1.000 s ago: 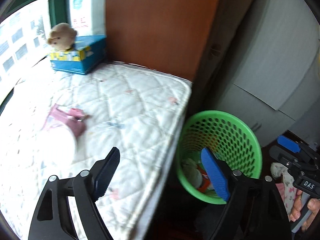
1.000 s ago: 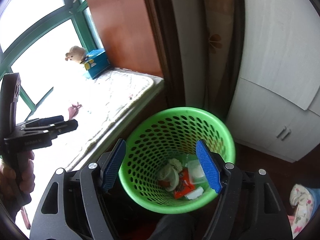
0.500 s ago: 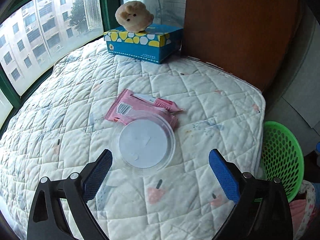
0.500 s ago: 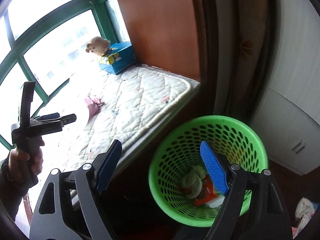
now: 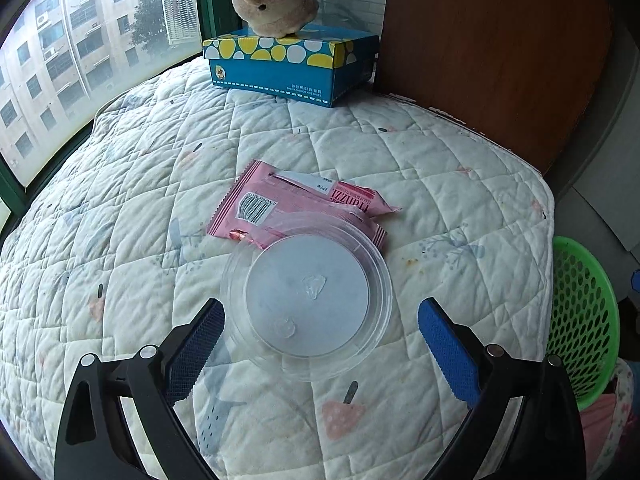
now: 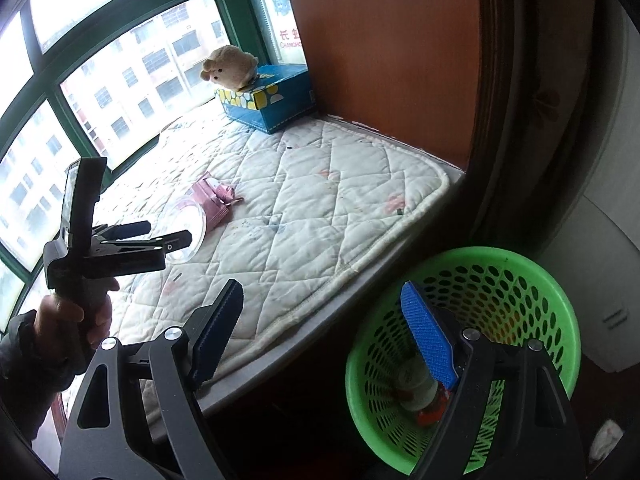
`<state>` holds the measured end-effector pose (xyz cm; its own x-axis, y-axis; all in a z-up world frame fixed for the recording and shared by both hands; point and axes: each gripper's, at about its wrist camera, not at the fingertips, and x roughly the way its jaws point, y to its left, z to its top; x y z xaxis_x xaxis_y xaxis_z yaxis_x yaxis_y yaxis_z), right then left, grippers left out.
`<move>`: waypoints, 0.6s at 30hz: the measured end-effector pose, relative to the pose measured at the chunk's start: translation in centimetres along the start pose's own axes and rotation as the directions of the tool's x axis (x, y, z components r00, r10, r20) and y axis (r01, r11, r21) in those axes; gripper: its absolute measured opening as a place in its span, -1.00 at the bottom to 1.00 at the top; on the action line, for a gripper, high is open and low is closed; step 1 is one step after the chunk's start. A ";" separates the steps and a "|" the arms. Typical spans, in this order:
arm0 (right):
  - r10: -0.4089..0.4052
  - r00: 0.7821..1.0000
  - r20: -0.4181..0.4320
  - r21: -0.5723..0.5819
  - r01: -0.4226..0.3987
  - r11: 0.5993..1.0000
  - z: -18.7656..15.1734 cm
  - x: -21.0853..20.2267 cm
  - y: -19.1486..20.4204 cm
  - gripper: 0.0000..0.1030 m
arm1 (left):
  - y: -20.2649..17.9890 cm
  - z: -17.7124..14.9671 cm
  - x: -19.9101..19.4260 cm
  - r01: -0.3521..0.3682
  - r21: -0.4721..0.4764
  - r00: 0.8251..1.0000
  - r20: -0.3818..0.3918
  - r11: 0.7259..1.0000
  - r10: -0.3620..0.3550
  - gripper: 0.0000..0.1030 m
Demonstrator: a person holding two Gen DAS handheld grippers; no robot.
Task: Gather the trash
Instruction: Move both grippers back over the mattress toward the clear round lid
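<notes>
Left wrist view: the left tongs (image 5: 320, 344) hang over a quilted white mattress pad (image 5: 132, 184) with their jaws spread wide, having just been opening; a clear plastic lid (image 5: 307, 300) lies flat on the pad between the two blue pads, touched by neither. Its far rim overlaps a pink snack wrapper (image 5: 288, 204) that lies toward the middle of the pad. At the pad's far edge, by the window, stands a blue tissue box (image 5: 288, 68) with yellow and white spots, and a beige plush toy (image 5: 276, 4) sits on top of it. Past the pad's right edge, lower down, part of a green perforated waste basket (image 5: 580, 320) shows. Right wrist view: the right tongs (image 6: 324, 332) are open and hold nothing, their jaws having just been widening; they hang past the pad's near right corner, the left pad over the pad's edge and the right pad over the basket (image 6: 532, 276). Crumpled trash (image 6: 416, 392) lies at the basket's bottom. Farther left a hand (image 6: 76, 316) in a dark sleeve holds the left tongs (image 6: 176, 238) over the clear lid (image 6: 188, 228), with the pink wrapper (image 6: 216, 196) just beyond. The tissue box (image 6: 268, 100) and plush toy (image 6: 228, 66) sit at the far edge.
</notes>
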<state>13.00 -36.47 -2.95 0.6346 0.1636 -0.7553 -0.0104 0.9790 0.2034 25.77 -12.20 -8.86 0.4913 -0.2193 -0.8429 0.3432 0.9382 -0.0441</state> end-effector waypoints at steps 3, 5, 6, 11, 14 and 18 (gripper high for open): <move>0.007 1.000 -0.006 -0.012 -0.008 1.000 0.3 0.8 0.5 0.62 | 0.3 0.1 0.5 0.000 -0.002 1.000 -0.006 1.000 0.000 0.83; 0.014 1.000 -0.011 -0.019 -0.014 1.000 0.7 1.3 0.8 0.62 | 0.4 0.0 0.8 0.005 0.002 1.000 -0.010 1.000 -0.005 0.83; 0.017 1.000 -0.013 -0.022 -0.017 1.000 0.9 1.5 1.0 0.62 | 0.4 0.0 1.0 0.001 0.006 1.000 -0.012 1.000 -0.001 0.83; 0.026 0.999 -0.023 -0.042 -0.027 0.999 1.5 2.5 1.6 0.62 | 0.3 0.0 1.5 0.019 0.015 1.000 -0.017 1.000 -0.018 0.83; 0.028 0.999 -0.027 -0.051 -0.030 0.998 1.8 2.9 1.9 0.63 | 0.2 0.0 1.7 0.022 0.015 1.000 -0.014 1.000 -0.022 0.82; 0.031 0.999 -0.034 -0.059 -0.033 0.998 2.1 3.4 2.0 0.63 | 0.3 -0.1 1.8 0.035 0.023 0.999 -0.008 0.999 -0.035 0.47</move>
<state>16.79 -34.18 -3.77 0.6074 0.1975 -0.7694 -0.0765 0.9786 0.1908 26.70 -12.28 -10.39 0.4722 -0.2498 -0.8453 0.3783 0.9236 -0.0615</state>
